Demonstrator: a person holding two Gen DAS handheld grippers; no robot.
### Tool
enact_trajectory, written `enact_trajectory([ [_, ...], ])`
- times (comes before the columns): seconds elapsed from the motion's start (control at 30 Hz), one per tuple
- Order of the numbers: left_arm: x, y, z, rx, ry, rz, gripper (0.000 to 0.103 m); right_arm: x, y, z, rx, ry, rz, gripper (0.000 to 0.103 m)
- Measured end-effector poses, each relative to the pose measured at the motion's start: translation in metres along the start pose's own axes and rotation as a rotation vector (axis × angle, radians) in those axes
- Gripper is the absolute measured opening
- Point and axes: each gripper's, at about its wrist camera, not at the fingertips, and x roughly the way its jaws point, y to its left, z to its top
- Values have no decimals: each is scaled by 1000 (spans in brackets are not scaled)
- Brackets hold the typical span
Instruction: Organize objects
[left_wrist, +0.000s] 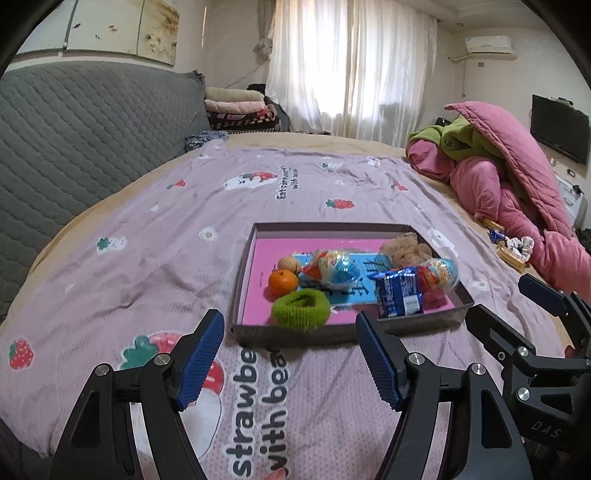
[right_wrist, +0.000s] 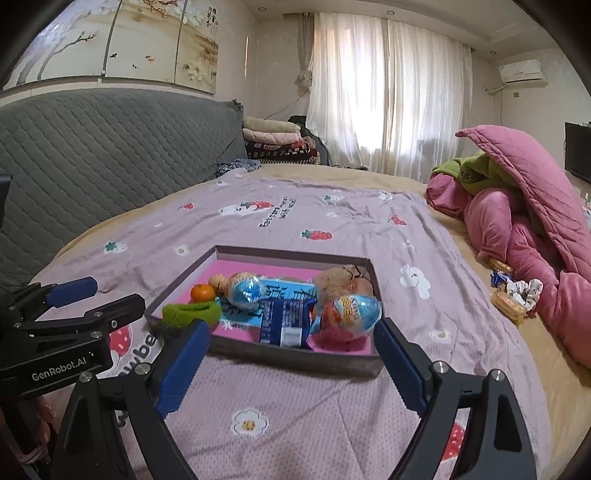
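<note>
A shallow grey box (left_wrist: 255, 330) (right_wrist: 288, 356) with a pink floor lies on the lilac bedspread. In it are a green hair tie (left_wrist: 300, 309) (right_wrist: 192, 312), a mandarin (left_wrist: 282, 282) (right_wrist: 202, 292), a walnut (left_wrist: 288, 264), two foil-wrapped eggs (left_wrist: 334, 269) (right_wrist: 351, 314), a blue snack packet (left_wrist: 399, 297) (right_wrist: 286, 321) and a beige fluffy thing (left_wrist: 404, 249) (right_wrist: 340, 280). My left gripper (left_wrist: 290, 363) is open and empty, just short of the box's near wall. My right gripper (right_wrist: 291, 363) is open and empty at the box's near wall.
A pink and green quilt (left_wrist: 517, 184) (right_wrist: 535, 221) is piled at the right. Beside it lie biscuits (right_wrist: 508, 304), a white scrunchie (right_wrist: 524, 290) and a blue wrapper (right_wrist: 500, 277). A grey headboard (left_wrist: 74, 140) runs along the left.
</note>
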Motion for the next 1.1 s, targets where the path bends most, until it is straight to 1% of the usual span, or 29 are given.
enact_trajectory([
  [0.2,-1,2,-15,-8,27,-3,75,1,4,-13,0,34,6,90],
  [0.37,3,4,-24,-9,51,10,75,2,5,-23,5,49,0,90],
  [0.57,9,3,-31,-8,62,14,75,4,3,-32,18,63,-9,90],
  [1.1,32,0,-56,-12,99,-4,75,26,0,-65,24,142,-8,90],
])
